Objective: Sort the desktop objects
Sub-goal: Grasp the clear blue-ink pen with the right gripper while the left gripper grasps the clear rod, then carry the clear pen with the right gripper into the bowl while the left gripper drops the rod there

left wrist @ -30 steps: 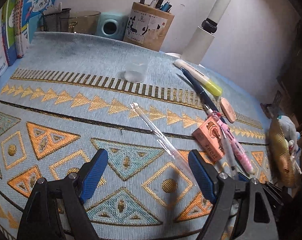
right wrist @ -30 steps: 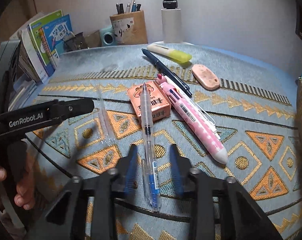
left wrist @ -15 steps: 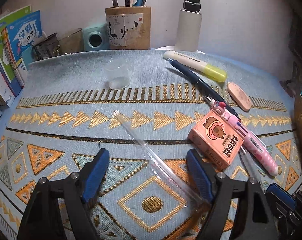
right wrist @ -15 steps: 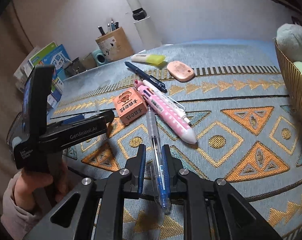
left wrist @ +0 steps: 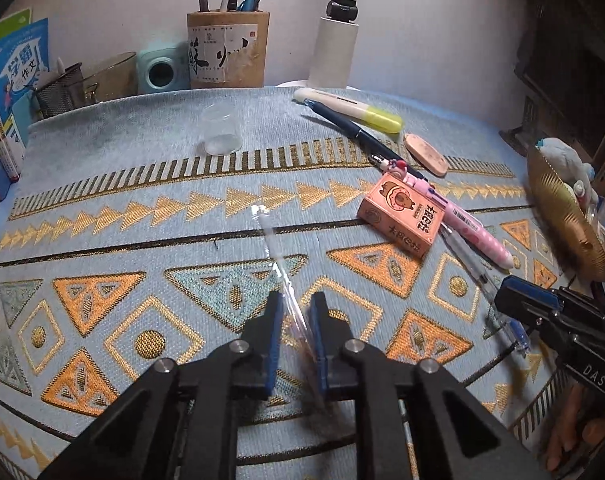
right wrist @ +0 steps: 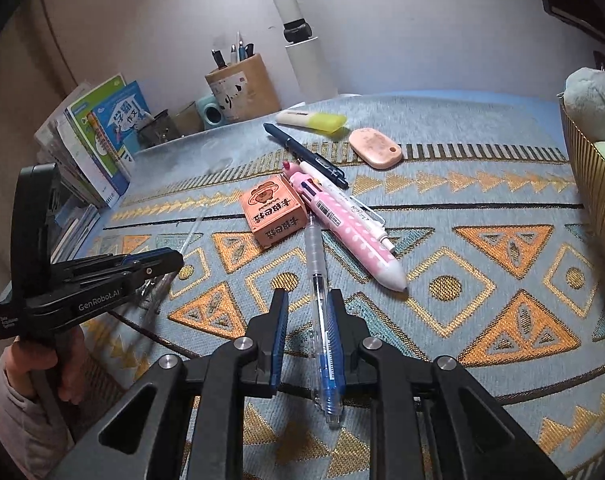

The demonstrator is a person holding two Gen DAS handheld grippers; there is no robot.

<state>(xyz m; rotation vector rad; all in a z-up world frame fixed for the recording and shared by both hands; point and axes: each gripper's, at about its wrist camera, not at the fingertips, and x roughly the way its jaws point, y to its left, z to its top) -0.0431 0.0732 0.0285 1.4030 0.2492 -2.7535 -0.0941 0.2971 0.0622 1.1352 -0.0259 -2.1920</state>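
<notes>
Left gripper (left wrist: 296, 312): closed on clear tube (left wrist: 276, 258), axis running forward past fingertips.
Right gripper (right wrist: 307, 312): clamps pen (right wrist: 320, 316), tip away, blue end behind pads.
Right view only: pen's tip reaches box (right wrist: 272, 210).

Dim, warm indoor light is falling on the patterned cloth (left wrist: 102, 168) ahead of my tongs; the wall beyond is glowing pale and even. Both fisheye views are bending straight lines and darkening to black at the corners. A soft shadow is lying under my left gripper (left wrist: 296, 312). The clear tube (left wrist: 280, 268) between its fingers is smearing with motion blur.
</notes>
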